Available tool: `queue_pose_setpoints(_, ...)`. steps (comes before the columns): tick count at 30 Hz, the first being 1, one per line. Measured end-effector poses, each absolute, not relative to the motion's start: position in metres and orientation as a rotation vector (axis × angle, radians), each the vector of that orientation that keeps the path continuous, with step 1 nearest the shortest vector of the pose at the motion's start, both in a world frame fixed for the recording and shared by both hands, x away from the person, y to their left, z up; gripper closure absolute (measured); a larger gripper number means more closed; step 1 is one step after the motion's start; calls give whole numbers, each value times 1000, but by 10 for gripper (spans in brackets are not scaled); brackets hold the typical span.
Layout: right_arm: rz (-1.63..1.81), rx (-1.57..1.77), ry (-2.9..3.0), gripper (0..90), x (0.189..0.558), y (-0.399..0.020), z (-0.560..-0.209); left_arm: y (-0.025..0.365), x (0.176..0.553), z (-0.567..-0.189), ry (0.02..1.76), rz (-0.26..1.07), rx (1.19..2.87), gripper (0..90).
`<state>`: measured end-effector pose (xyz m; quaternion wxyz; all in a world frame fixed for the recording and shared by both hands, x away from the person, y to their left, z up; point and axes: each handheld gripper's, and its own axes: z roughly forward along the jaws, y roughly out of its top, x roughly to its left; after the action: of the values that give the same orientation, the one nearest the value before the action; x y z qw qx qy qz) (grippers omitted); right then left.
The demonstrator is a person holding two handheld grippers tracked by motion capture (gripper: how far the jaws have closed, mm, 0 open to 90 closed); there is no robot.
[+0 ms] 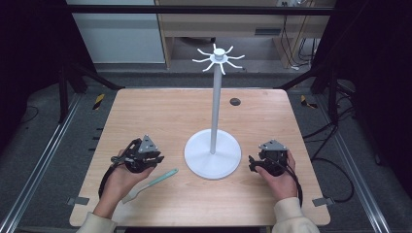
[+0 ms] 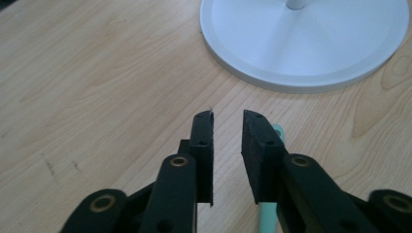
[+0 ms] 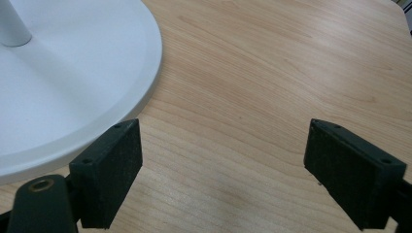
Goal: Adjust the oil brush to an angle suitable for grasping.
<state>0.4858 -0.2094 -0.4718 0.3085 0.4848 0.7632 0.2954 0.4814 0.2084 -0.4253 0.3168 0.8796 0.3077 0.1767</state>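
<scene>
A white stand rises from a round base (image 1: 212, 154) at the table's middle, its pole topped by a ring of curved hooks (image 1: 218, 58). A pale teal utensil (image 1: 153, 183) lies flat on the wood in front of the base's left side. My left gripper (image 1: 156, 158) hovers just above its far end; in the left gripper view its jaws (image 2: 227, 121) stand a narrow gap apart with only bare wood between them, and the teal handle (image 2: 278, 131) peeks out beside and under the right-hand jaw. My right gripper (image 1: 252, 163) rests right of the base, wide open (image 3: 223, 145) over bare wood.
The wooden table (image 1: 160, 111) has a small dark round plug (image 1: 235, 101) near its far edge. The stand's base (image 3: 73, 87) lies just past my right gripper's left-hand jaw. Metal rails and cables run along the floor on both sides.
</scene>
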Motion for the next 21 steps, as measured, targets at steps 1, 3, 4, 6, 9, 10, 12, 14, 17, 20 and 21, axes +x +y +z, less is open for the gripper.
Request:
queue_pose_setpoints(1,782,1286,2019,145,486,-209,-472,208,482,-427,811,452,2317,793)
queue_pose_setpoints(3,781,1282,2029,161,486,-208,-472,208,483,-431,815,445,2336,840)
queue_pose_setpoints(4,781,1282,2029,161,486,-208,-472,208,483,-433,815,438,2339,840)
queue_pose_setpoints(6,774,1276,2037,161,487,-206,-473,208,485,-437,821,418,2345,870)
queue_pose_setpoints(9,776,1281,2034,161,487,-206,-473,206,488,-444,833,392,2360,884)
queue_pose_setpoints(10,781,1288,2033,161,487,-206,-473,205,490,-447,833,380,2369,891)
queue_pose_setpoints(12,778,1284,2037,161,488,-207,-473,204,491,-450,834,373,2392,900)
queue_pose_setpoints(14,778,1281,2039,161,488,-206,-474,202,492,-454,836,363,2399,900)
queue_pose_setpoints(17,776,1282,2041,161,487,-206,-474,200,492,-457,831,349,2405,900)
queue_pose_setpoints(20,774,1273,2047,161,488,-205,-474,196,493,-462,813,334,2434,900)
queue_pose_setpoints(21,773,1275,2048,161,488,-205,-474,195,494,-463,806,329,2445,900)
